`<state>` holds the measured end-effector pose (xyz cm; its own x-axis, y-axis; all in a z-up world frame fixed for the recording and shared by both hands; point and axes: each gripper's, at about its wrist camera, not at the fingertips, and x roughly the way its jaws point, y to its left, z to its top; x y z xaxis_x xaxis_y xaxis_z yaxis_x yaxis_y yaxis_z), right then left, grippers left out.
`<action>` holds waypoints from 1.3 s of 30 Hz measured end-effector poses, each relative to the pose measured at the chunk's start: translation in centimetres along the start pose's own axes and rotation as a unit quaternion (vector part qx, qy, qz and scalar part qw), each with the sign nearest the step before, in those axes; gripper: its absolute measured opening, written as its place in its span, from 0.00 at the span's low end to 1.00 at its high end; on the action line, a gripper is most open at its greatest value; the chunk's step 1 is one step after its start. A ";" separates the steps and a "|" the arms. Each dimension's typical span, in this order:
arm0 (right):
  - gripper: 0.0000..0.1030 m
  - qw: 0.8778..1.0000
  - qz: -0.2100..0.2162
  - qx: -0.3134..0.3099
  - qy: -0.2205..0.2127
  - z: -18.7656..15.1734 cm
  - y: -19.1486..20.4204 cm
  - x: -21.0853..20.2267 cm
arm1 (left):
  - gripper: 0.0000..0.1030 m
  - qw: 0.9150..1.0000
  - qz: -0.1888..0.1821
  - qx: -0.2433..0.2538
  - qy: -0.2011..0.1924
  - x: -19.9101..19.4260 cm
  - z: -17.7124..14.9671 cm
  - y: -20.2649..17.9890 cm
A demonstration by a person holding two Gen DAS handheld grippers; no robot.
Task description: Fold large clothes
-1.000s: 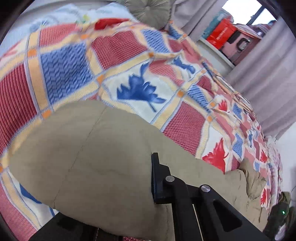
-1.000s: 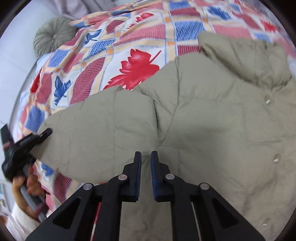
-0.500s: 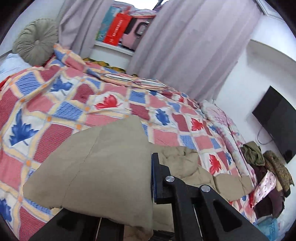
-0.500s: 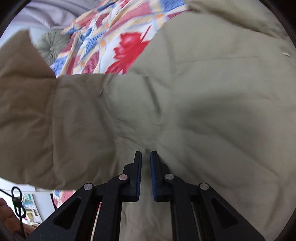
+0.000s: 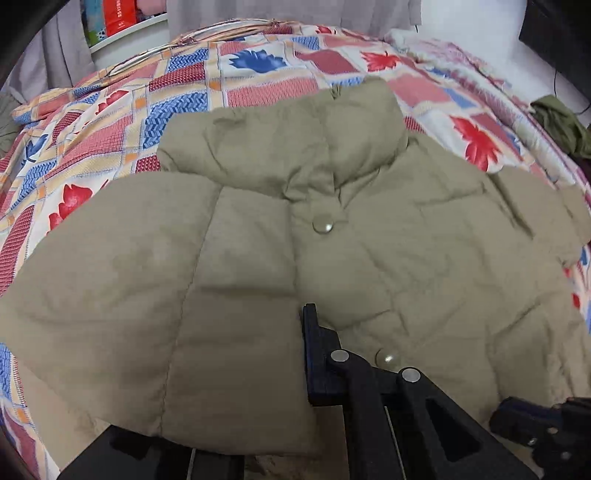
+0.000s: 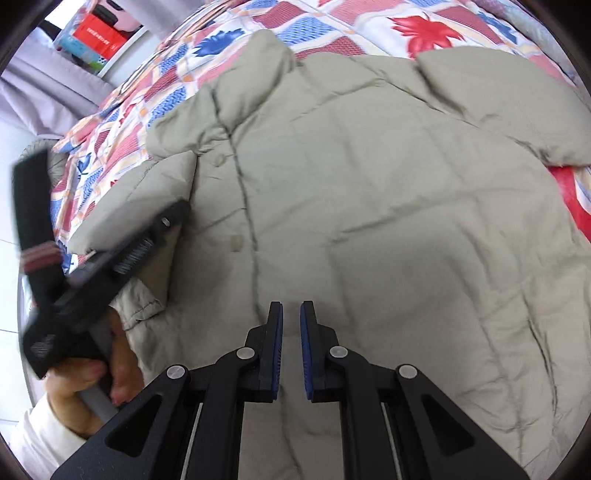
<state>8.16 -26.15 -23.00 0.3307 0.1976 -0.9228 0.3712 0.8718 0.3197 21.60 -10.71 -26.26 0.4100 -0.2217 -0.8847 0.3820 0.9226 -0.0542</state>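
Note:
A large khaki puffer jacket (image 5: 388, 240) lies front up on the patchwork bed, collar away from me, snap buttons down the middle. My left gripper (image 5: 291, 354) is shut on the jacket's left sleeve (image 5: 147, 314), which drapes over its left finger and lies folded across the jacket's front. In the right wrist view the jacket (image 6: 369, 184) fills the frame and the left gripper (image 6: 147, 236) shows at the left, clamped on the sleeve. My right gripper (image 6: 291, 347) hovers low over the jacket's lower front, jaws nearly closed with a narrow gap, holding nothing.
The bed has a red, blue and cream patchwork quilt (image 5: 258, 74). Curtains and a shelf with boxes (image 5: 122, 22) stand behind the bed. Dark clothes (image 5: 561, 122) lie at the far right. A round grey cushion (image 6: 55, 166) lies at the left.
My left gripper has carried the sleeve from out on the quilt inward over the jacket's front. The right gripper has stayed low over the jacket, jaws unchanged.

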 end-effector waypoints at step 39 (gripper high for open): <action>0.04 0.866 -0.204 -0.436 -0.138 1.1 20.2 5.2 | 0.14 0.974 -0.037 -0.211 -0.070 -6.6 -1.0 22.7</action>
<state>18.39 -7.96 -21.12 0.5653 -0.2167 -0.7959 -0.2506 0.8742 -0.4160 26.75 11.99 -22.13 0.5138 -0.3064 -0.8013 0.0521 0.9435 -0.3274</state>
